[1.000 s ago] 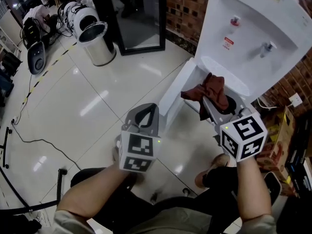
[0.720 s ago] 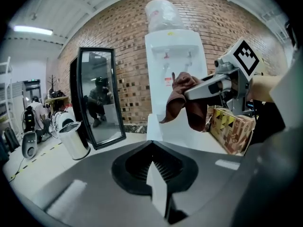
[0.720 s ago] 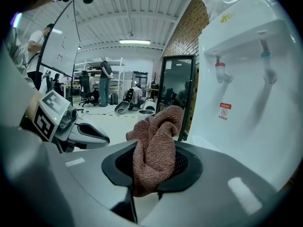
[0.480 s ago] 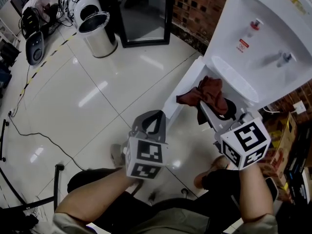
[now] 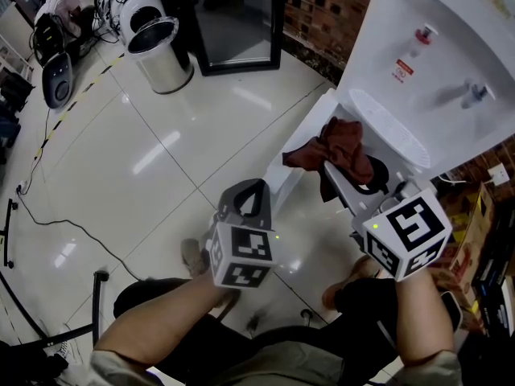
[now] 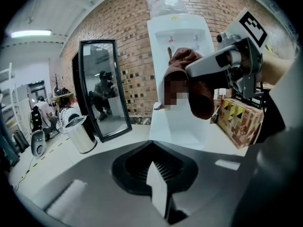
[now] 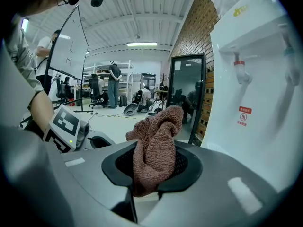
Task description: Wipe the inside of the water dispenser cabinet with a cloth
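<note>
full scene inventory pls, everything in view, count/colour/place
water dispenser: 1, white, upper right
cabinet door: 1, white, swung open at the dispenser's base
cloth: 1, reddish-brown, bunched, in front of the cabinet opening
bin: 1, steel, upper left
mirror: 1, black frame, standing top centre
cardboard box: 1, patterned, right of the dispenser
round appliances: several, white and black, top left, type unclear
left gripper: 1, grey, shut, empty
right gripper: 1, grey, shut on the cloth

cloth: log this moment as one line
right gripper: shut on cloth | left gripper: shut, empty | cloth: bunched, in front of dispenser
</note>
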